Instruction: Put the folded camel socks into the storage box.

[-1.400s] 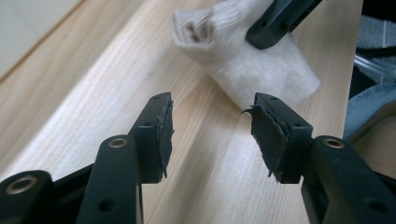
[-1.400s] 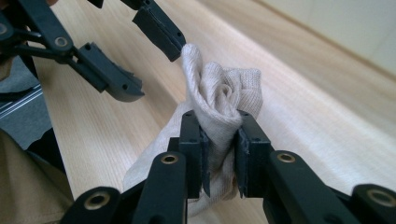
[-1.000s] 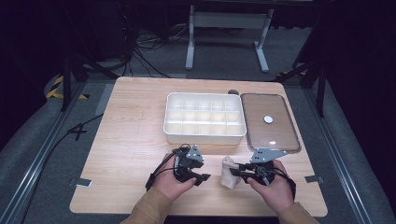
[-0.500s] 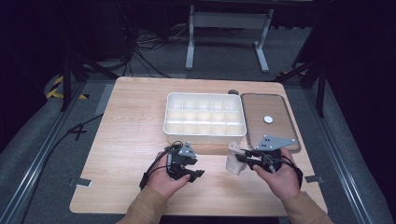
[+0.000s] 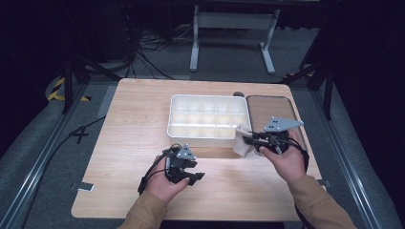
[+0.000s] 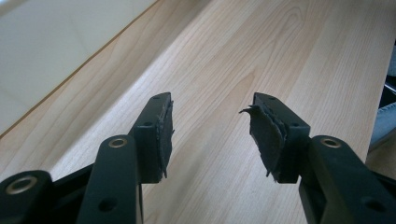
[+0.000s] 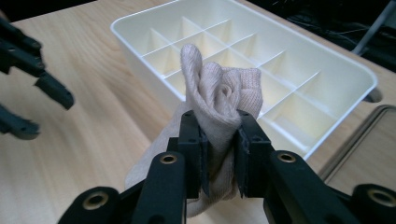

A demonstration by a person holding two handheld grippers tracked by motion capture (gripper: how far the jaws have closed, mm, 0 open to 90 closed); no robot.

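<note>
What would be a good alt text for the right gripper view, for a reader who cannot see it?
The right gripper is shut on a rolled beige sock, held up in front of a white divided tray on a wooden table. The left gripper shows at the left edge.

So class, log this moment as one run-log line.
right gripper: shut on rolled beige cloth | left gripper: open | divided tray: empty

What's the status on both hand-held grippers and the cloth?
Right hand-held gripper shut on rolled beige cloth, beside white divided tray. Left hand-held gripper open, empty, over table. Nothing in the way.
</note>
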